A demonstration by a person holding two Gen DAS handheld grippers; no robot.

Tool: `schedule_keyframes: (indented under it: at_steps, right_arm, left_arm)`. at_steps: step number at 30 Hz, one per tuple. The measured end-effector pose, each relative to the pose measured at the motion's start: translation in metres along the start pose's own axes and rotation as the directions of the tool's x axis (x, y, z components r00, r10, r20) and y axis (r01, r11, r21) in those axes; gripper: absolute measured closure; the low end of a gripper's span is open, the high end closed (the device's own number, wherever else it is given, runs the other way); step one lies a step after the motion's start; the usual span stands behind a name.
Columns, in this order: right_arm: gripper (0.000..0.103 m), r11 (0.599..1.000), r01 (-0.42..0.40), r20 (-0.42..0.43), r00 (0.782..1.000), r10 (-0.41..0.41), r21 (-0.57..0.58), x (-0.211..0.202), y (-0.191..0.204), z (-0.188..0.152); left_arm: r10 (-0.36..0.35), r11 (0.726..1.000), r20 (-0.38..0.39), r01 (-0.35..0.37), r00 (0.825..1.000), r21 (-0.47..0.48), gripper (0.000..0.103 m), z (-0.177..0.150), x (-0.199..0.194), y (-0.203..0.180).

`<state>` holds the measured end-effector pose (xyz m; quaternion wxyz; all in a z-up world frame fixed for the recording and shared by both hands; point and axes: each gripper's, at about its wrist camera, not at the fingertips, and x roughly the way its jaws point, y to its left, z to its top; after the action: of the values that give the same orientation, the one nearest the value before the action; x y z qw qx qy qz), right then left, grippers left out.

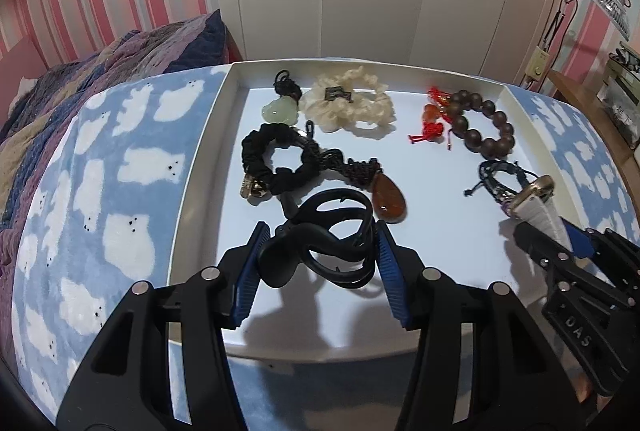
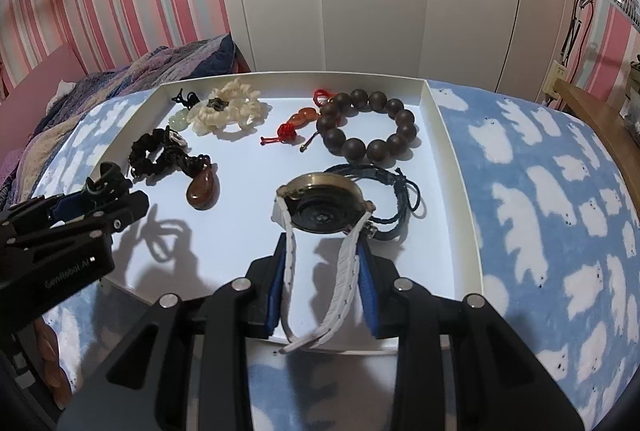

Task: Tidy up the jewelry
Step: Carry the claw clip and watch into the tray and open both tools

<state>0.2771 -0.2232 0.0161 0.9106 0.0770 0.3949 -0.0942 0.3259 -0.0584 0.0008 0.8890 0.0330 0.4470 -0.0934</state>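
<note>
A bed covered by a blue blanket [image 1: 100, 191] with white bear shapes carries a shallow white tray [image 1: 208, 151], and all the jewelry lies in or above that tray. The left gripper [image 1: 320, 255] is clamped on a black hair claw [image 1: 324, 243], its blue pads pressing the claw from both sides above the tray's near part. The right gripper [image 2: 322, 271] is closed on the 2 white straps of a watch [image 2: 320, 203], whose round case shows its back and hangs over the tray floor.

On the tray floor, a bracelet of dark wooden beads [image 2: 366, 125] lies toward the far right corner. A cream scrunchie [image 1: 346, 103] sits at the far middle, touching a pale green jade pendant [image 1: 278, 109] on its left. A black scrunchie [image 1: 280, 159] lies nearer, joined by a braided cord to a brown teardrop pendant [image 1: 388, 201]. A dark blue cord bracelet [image 2: 384, 187] rests just behind the watch. A small red knot charm [image 2: 292, 125] with orange beads lies just left of the wooden beads.
</note>
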Motion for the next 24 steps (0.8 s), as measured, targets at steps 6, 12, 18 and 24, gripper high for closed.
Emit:
schedule_keyframes:
  at_steps: [6,12,18,24]
  right_arm:
    - [0.071,1.0,0.015,-0.03,0.999,-0.015,0.011,0.016,-0.007,-0.002]
    - [0.071,1.0,0.023,-0.02,1.0,-0.023,-0.001,0.018,-0.005,-0.004]
    - [0.071,1.0,0.017,-0.018,1.0,-0.017,0.008,0.021,-0.008,-0.006]
    - [0.07,1.0,0.022,-0.017,1.0,-0.022,0.0,0.02,-0.006,-0.006]
  left_arm:
    - [0.017,1.0,-0.011,-0.017,1.0,-0.002,0.05,-0.002,0.011,0.003]
    - [0.023,1.0,-0.017,-0.023,1.0,-0.003,0.05,-0.004,0.014,0.005]
    - [0.032,0.999,-0.025,-0.032,0.999,0.013,0.05,-0.009,0.019,0.001]
    - [0.041,0.999,-0.009,-0.041,0.999,0.028,0.05,-0.011,0.018,0.0]
